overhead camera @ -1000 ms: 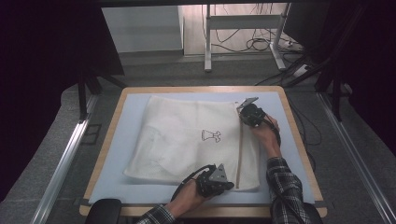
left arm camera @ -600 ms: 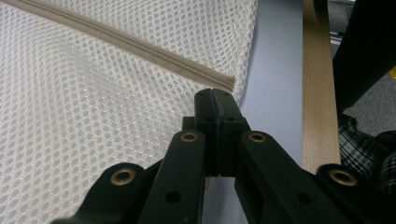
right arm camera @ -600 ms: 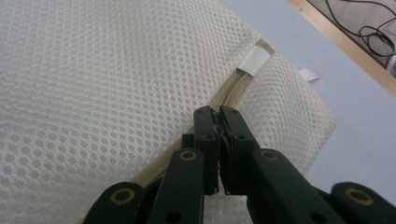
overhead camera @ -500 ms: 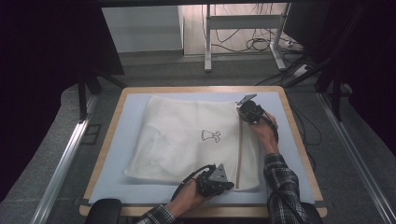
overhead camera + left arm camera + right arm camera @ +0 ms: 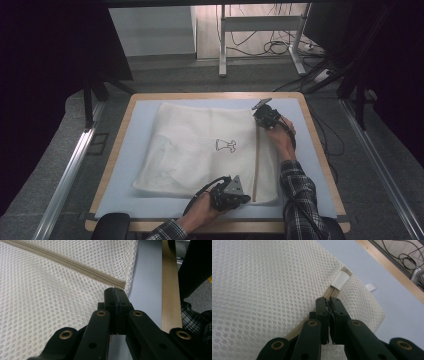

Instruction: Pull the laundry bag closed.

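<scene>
A white mesh bag (image 5: 200,150) lies flat on the blue mat, with a small black print (image 5: 225,145) in its middle. A tan zipper (image 5: 255,160) runs along its right side. My left gripper (image 5: 235,194) is at the bag's near edge. Its jaws (image 5: 115,291) are shut on the mesh right by the zipper's near end (image 5: 120,284). My right gripper (image 5: 264,115) is at the zipper's far end. Its jaws (image 5: 328,301) are shut on the zipper pull, just short of a white fabric tab (image 5: 340,280).
The blue mat (image 5: 135,150) sits on a table with a wooden rim (image 5: 320,150). A small white label (image 5: 371,286) pokes out at the bag's far corner. Beyond the table stand metal desk legs and floor cables (image 5: 280,47).
My right gripper has crept slightly toward the far end of the zipper. The left gripper and the bag have stayed put.
</scene>
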The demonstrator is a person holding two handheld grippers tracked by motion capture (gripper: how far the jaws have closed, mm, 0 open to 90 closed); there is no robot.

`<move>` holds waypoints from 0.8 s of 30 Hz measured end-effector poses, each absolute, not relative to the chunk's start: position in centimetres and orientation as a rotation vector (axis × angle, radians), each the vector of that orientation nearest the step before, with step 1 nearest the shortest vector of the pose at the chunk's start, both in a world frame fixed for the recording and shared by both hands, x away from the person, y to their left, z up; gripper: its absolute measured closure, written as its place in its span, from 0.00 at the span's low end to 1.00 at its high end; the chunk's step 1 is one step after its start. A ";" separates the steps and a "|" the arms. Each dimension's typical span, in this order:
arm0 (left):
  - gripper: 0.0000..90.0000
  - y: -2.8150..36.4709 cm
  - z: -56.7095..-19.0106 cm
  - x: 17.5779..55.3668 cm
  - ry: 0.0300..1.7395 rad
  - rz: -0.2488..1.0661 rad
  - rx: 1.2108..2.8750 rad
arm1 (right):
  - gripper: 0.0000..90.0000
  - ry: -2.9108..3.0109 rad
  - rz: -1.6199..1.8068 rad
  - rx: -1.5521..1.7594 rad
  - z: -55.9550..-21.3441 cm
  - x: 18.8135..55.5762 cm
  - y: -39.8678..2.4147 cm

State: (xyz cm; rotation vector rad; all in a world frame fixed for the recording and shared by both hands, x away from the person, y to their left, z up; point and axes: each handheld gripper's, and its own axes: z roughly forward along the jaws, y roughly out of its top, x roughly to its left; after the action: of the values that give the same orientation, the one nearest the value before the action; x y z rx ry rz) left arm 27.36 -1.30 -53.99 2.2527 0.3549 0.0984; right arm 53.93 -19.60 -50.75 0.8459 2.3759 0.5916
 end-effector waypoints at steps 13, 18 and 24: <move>1.00 -1.3 -54.0 27.3 0.354 0.100 2.252 | 0.95 2.371 0.647 0.879 -50.9 55.1 -19.9; 1.00 -1.3 -54.0 27.3 0.356 0.101 2.250 | 0.95 2.352 0.645 0.895 -51.0 55.7 -19.6; 1.00 -1.3 -54.0 27.3 0.356 0.103 2.249 | 0.95 2.342 0.656 0.931 -51.1 56.3 -19.6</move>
State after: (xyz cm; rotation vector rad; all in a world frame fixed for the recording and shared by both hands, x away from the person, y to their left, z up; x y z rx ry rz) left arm 27.30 -1.32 -54.01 2.2493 0.3564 0.1028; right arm 56.25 -19.58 -51.05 0.9306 2.3425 0.6557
